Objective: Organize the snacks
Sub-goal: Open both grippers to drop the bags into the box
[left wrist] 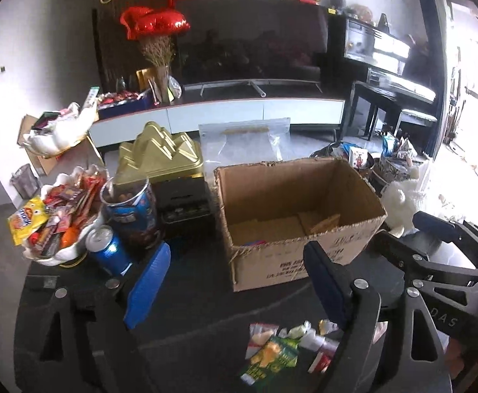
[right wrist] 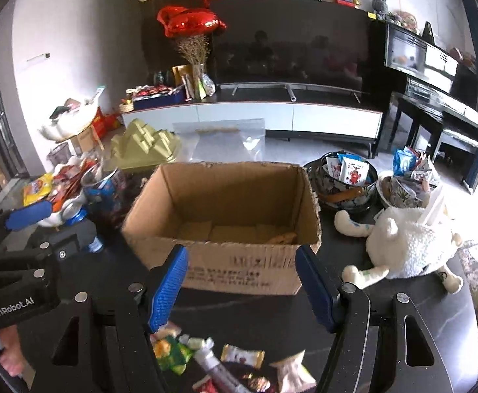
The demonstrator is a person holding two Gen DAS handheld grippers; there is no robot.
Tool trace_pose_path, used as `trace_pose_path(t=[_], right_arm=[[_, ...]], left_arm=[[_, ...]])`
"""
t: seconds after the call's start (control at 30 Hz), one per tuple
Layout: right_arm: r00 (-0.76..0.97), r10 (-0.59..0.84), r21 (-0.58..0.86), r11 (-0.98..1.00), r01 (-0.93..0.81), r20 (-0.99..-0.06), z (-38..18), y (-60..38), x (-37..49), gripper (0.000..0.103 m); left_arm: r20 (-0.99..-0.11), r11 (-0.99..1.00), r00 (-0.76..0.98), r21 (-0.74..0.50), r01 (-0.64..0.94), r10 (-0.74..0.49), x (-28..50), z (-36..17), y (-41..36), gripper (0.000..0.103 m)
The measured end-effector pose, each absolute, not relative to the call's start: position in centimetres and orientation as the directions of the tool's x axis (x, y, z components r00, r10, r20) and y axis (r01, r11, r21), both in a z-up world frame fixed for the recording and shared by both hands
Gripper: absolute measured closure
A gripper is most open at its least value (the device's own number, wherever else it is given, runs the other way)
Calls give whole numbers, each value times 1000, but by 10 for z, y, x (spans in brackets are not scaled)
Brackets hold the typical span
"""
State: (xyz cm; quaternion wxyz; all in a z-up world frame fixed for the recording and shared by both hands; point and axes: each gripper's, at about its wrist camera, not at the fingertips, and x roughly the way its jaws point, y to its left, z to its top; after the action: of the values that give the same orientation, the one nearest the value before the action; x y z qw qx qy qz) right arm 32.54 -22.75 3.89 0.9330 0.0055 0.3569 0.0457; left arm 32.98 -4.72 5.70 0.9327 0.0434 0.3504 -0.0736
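Observation:
An open cardboard box point(left wrist: 304, 255) point(right wrist: 239, 268) stands on the dark table, nearly empty, with a few flat items at its bottom. Loose snack packets point(left wrist: 278, 350) point(right wrist: 225, 360) lie on the table in front of it, a green one point(right wrist: 170, 353) among them. My left gripper point(left wrist: 235, 285) is open and empty, above the table left of the packets. My right gripper point(right wrist: 242, 288) is open and empty, just in front of the box and above the packets. The right gripper also shows at the right of the left wrist view point(left wrist: 448, 262).
A white bowl of snacks point(left wrist: 62, 216), a blue can point(left wrist: 108, 249), a snack jar point(left wrist: 134, 209) and a gold tin point(left wrist: 160, 154) stand left of the box. Dark bowls with packets point(right wrist: 346, 180) and a white plush toy point(right wrist: 409, 242) are to its right.

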Motion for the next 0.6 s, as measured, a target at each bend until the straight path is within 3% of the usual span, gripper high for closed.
trace_pose_path(t=[0.6], right_arm=[[742,112,20,991,-132,-661,28,-199,241,34]], left_arm=[[-621,972,769,50,228,-148,238,43,-25,13]])
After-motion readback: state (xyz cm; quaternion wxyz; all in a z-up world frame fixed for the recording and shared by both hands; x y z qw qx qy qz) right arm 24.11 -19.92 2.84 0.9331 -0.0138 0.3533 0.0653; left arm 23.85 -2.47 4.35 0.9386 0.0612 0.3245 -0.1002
